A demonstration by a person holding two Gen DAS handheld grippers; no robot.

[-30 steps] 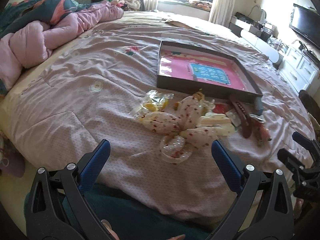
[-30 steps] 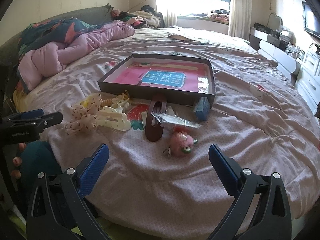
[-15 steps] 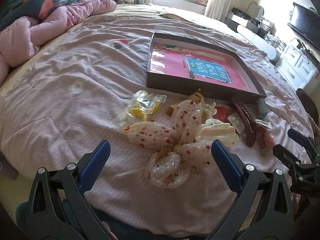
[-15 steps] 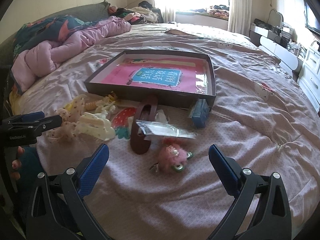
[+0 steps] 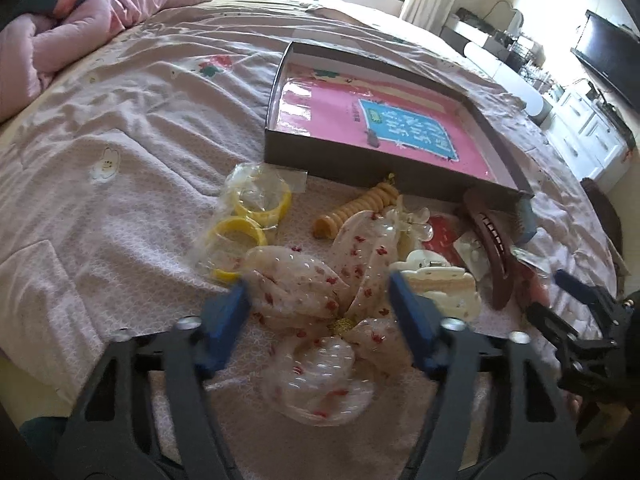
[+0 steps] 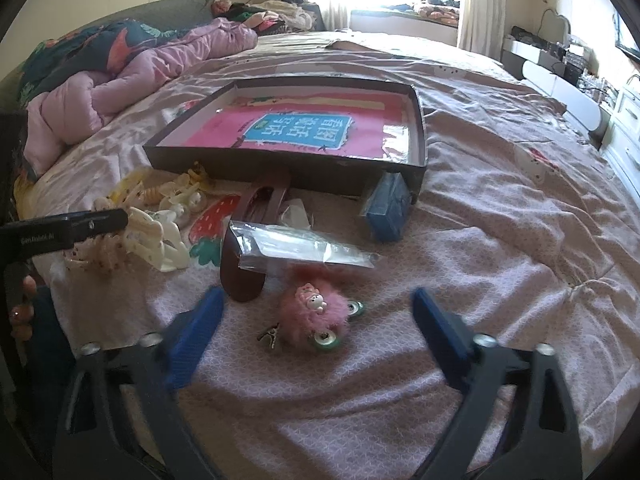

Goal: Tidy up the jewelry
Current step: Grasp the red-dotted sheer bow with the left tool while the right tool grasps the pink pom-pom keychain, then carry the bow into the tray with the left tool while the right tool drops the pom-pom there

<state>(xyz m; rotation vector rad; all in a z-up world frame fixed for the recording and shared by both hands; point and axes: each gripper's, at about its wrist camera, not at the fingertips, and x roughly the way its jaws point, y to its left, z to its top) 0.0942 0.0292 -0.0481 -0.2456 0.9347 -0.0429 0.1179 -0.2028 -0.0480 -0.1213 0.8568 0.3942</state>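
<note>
A dark shallow box (image 5: pixel 340 156) with a pink printed floor lies on the bed; it also shows in the right wrist view (image 6: pixel 280 164). In front of it lies a heap of hair accessories. My left gripper (image 5: pixel 320 316) is open, its fingers either side of a sheer bow with red dots (image 5: pixel 320 292). Beside the bow lie a cream claw clip (image 5: pixel 444 288), a brown clip (image 5: pixel 496 260), a spiral hair tie (image 5: pixel 356 210) and bagged yellow bangles (image 5: pixel 248 220). My right gripper (image 6: pixel 316 320) is open around a pink fluffy charm (image 6: pixel 312 312).
A clear plastic packet (image 6: pixel 300 248) rests on the brown clip (image 6: pixel 244 256). A small blue box (image 6: pixel 388 208) leans by the box corner. A strawberry patch (image 6: pixel 212 228) lies nearby. A pink quilt (image 6: pixel 132 80) is heaped at the far left. White cabinets (image 5: pixel 588 128) stand right of the bed.
Both grippers have moved forward and down toward the heap. The left now straddles the sheer bow with narrower jaws; the right now straddles the pink fluffy charm.
</note>
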